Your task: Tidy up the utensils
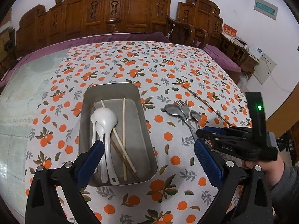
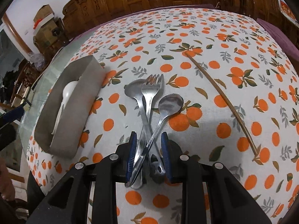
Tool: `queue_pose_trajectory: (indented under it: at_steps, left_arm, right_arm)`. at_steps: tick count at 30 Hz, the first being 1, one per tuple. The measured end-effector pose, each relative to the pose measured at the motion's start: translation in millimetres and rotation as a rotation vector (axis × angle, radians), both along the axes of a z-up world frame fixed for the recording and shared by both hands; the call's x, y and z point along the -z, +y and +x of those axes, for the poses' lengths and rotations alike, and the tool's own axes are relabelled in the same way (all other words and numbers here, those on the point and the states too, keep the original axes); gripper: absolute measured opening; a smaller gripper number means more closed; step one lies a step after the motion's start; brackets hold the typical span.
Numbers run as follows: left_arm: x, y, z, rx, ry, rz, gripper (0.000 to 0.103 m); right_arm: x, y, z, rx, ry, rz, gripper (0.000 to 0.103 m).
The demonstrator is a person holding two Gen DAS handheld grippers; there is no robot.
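Three steel utensil handles (image 2: 147, 149) gripped in right claw (image 2: 148, 153), ends hidden; "DAS" lettering (image 1: 225, 148) legible. Left claw (image 1: 147, 160) open over tray (image 1: 145, 130).

steel cutlery (image 2: 149, 112) crossed, chopstick (image 2: 220, 100) beside

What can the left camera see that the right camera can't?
Only the left wrist view looks down into the metal tray, so it shows the chopsticks lying inside beside the white spoons; it also shows a person's hand holding the right gripper.

Only the right wrist view shows the right gripper up close, its fingers shut on crossed metal handles.

Both show the tray, a white spoon, the fork, two metal spoons, a lone brown chopstick and the orange-print tablecloth.
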State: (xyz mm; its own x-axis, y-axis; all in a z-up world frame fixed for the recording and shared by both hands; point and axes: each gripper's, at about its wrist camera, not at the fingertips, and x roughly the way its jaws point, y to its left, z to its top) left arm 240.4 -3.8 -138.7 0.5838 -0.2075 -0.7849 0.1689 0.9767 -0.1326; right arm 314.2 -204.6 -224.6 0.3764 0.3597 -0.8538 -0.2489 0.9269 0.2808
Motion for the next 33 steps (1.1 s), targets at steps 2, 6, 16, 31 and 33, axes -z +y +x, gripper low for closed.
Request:
queue_pose_trajectory:
  at_steps: [2,6,16,31,33]
  left_arm:
    - [0,2,0,-0.003,0.000,-0.001,0.093]
    - [-1,6,-2,-0.006,-0.001,-0.002,0.093]
    - [-1,8,-3,-0.004,-0.001,-0.001,0.093]
    - [4,-30,7,0.039,0.017,0.014,0.093]
    - [8,-39,13,0.041,0.021,0.016,0.093]
  right_arm:
    - [6,1,3,0.009,0.013,-0.020,0.028]
    - [8,8,3,0.010,-0.008,-0.058,0.025]
    - [5,6,1,0.031,0.010,-0.013,0.008]
    - [-24,-29,-11,0.034,-0.062,0.023,0.002]
    - [-28,-35,-14,0.028,-0.075,0.015,0.002]
